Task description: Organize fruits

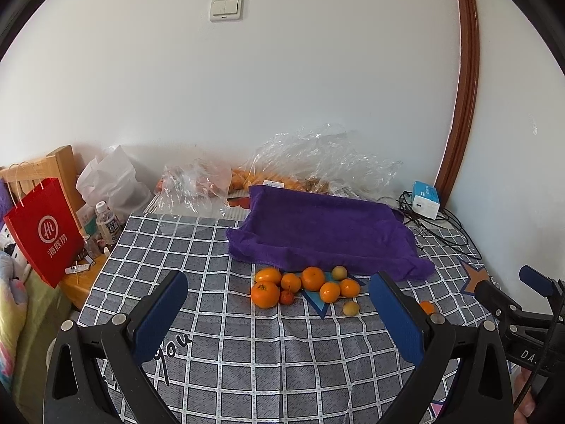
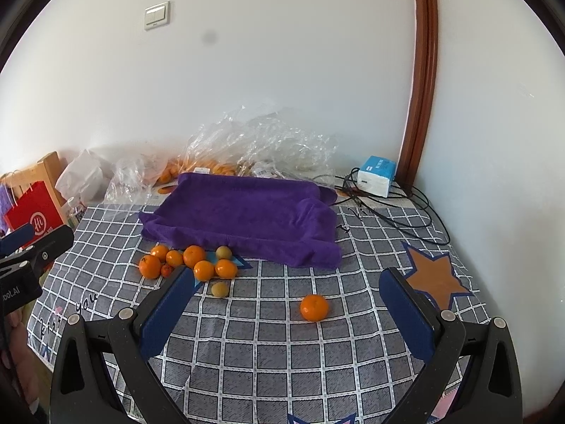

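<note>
Several oranges (image 1: 312, 278) lie clustered on the checked tablecloth just in front of a purple towel (image 1: 325, 233), with two small yellow-green fruits (image 1: 351, 308) among them. The cluster (image 2: 194, 256) and the towel (image 2: 243, 212) also show in the right wrist view. One orange (image 2: 314, 307) lies apart, nearer my right gripper; in the left wrist view it (image 1: 426, 307) peeks past my finger. My left gripper (image 1: 279, 304) is open and empty, short of the cluster. My right gripper (image 2: 287, 298) is open and empty, with the lone orange between its fingertips' line of sight. The right gripper's body (image 1: 522, 314) shows at the left view's right edge.
Crumpled clear plastic bags (image 1: 317, 162) with more oranges lie behind the towel by the wall. A tissue pack (image 2: 376, 175) and black cables (image 2: 399, 208) sit at the back right. A red paper bag (image 1: 46, 233), a bottle (image 1: 107, 226) and a wooden chair stand left of the table.
</note>
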`<action>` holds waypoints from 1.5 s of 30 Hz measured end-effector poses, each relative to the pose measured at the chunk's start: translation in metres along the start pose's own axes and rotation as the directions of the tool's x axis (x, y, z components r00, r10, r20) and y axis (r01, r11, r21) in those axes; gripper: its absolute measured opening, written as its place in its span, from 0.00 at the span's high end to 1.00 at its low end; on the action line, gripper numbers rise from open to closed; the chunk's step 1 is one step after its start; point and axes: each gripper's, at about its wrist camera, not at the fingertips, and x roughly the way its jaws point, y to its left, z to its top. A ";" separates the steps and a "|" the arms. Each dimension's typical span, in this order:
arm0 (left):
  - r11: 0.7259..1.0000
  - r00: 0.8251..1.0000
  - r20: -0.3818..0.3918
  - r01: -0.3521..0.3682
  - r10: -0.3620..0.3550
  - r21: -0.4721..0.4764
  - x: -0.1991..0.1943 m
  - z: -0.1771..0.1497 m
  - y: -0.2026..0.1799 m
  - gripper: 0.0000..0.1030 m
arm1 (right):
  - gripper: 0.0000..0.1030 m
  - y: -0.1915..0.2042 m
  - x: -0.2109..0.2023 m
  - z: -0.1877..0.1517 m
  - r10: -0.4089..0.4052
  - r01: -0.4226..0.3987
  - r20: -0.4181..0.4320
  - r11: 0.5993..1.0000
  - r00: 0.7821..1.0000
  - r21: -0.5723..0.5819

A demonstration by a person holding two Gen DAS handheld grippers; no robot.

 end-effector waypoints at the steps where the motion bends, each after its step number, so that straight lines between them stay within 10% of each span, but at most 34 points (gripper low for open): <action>1: 1.000 1.000 -0.006 -0.003 0.003 -0.001 0.004 -0.001 0.001 0.00 | 0.00 0.000 0.005 -0.002 0.005 -0.005 -0.006 1.000 1.000 -0.007; 19: 1.000 0.988 -0.151 -0.021 0.024 0.023 0.097 -0.038 0.021 0.06 | 0.00 -0.035 0.105 -0.052 -0.067 0.068 -0.126 0.998 0.990 0.006; 45: 0.998 0.964 -0.259 0.064 -0.067 -0.019 0.155 -0.063 0.046 0.09 | 0.45 -0.055 0.182 -0.078 0.057 -0.020 -0.265 0.990 0.962 0.140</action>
